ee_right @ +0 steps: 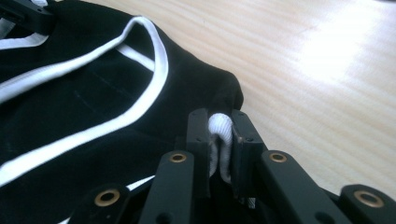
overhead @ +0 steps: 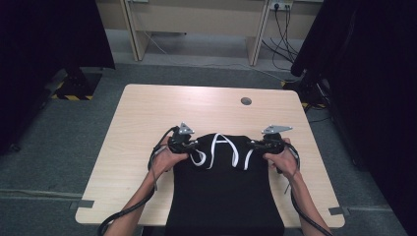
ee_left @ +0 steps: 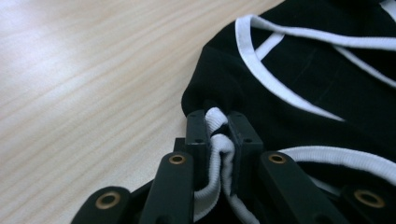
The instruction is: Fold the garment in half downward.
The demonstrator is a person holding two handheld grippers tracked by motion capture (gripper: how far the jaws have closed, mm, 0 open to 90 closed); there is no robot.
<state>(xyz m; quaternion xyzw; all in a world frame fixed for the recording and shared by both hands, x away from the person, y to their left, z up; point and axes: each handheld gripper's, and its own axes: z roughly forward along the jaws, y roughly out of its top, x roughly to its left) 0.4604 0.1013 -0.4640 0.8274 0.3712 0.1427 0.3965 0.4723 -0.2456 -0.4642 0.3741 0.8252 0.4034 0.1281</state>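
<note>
The black garment (overhead: 223,191) lay on the table (overhead: 147,118), hanging over its near edge. Left gripper (ee_left: 217,122) and right gripper (ee_right: 219,122) each clamped the white trim (ee_left: 215,154) at opposite top corners.

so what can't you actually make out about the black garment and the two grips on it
- High view: the near end of the black garment is cut off by the bottom edge, so its type stays unclear.
- High view: the hands hide the jaws of the left gripper and right gripper.
- Left gripper view: the white trim is pinched, but the jaws hide how much fabric lies between them.
- Right gripper view: the left gripper is cut off by the top edge.
</note>
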